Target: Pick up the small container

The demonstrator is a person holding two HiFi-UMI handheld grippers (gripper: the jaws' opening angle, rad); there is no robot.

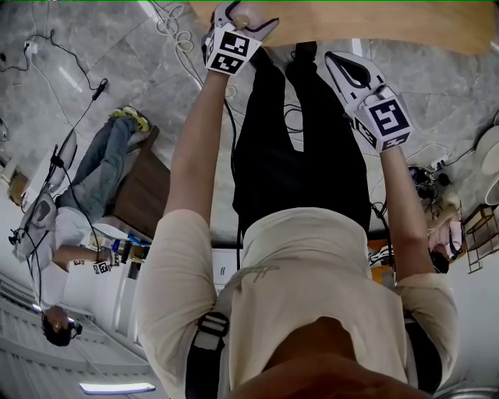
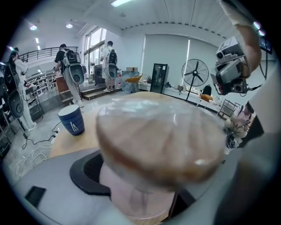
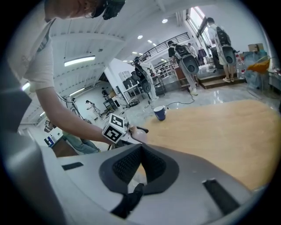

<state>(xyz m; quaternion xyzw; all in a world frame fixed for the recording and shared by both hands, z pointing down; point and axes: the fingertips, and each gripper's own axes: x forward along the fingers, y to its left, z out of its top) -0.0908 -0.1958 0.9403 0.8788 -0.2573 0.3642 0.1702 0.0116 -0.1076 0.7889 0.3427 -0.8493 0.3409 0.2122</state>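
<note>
Plainly, the small lidded container (image 2: 160, 145) sits clamped in the left gripper (image 1: 238, 14) over the table (image 2: 72, 143), forearm sloping down, while the right gripper (image 1: 343, 68) is closed and empty.

No words or numbers can be read; the only signs are black-and-white square code markers on the left cube (image 1: 231, 48) and right cube (image 1: 386, 118), and a white triangle outline on a blue cup (image 2: 71, 120).

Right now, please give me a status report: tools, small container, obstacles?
Left tool shut on small container, over the table. Right tool shut, empty. Blue cup stands apart, not in the way.
</note>
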